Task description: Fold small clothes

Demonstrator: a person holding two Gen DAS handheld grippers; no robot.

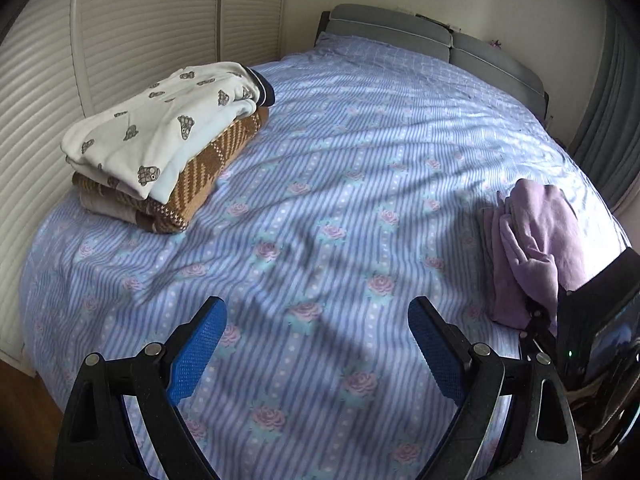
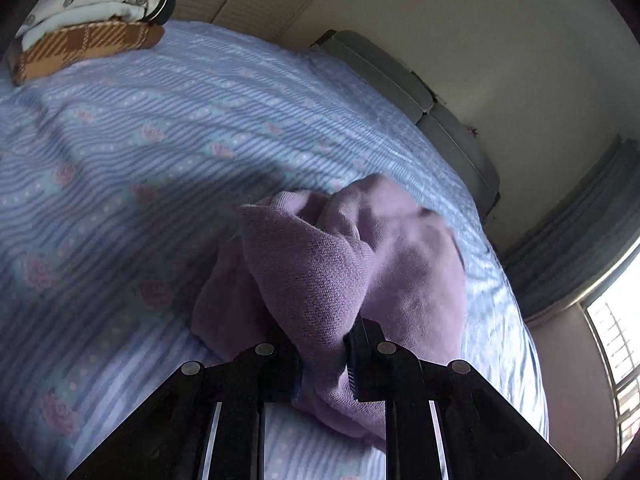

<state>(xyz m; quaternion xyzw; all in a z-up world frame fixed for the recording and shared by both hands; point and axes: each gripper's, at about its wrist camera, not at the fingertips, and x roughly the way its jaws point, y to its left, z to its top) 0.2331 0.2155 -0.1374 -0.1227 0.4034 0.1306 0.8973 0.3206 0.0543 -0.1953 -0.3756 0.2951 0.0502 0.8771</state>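
A lilac knit garment (image 1: 528, 248) lies bunched on the right side of the bed; it fills the middle of the right wrist view (image 2: 352, 264). My right gripper (image 2: 324, 356) is shut on a fold of this garment, and its black body (image 1: 592, 320) shows at the right edge of the left wrist view. My left gripper (image 1: 318, 344) is open and empty, its blue pads (image 1: 198, 354) hovering over the bare sheet near the front of the bed.
The bed has a blue striped sheet with pink roses (image 1: 340, 184). A stack of folded clothes (image 1: 160, 144), white printed piece on a brown checked one, sits at the far left near louvred doors (image 1: 120, 28). A grey headboard (image 1: 420, 36) stands behind. A window (image 2: 616, 344) is at right.
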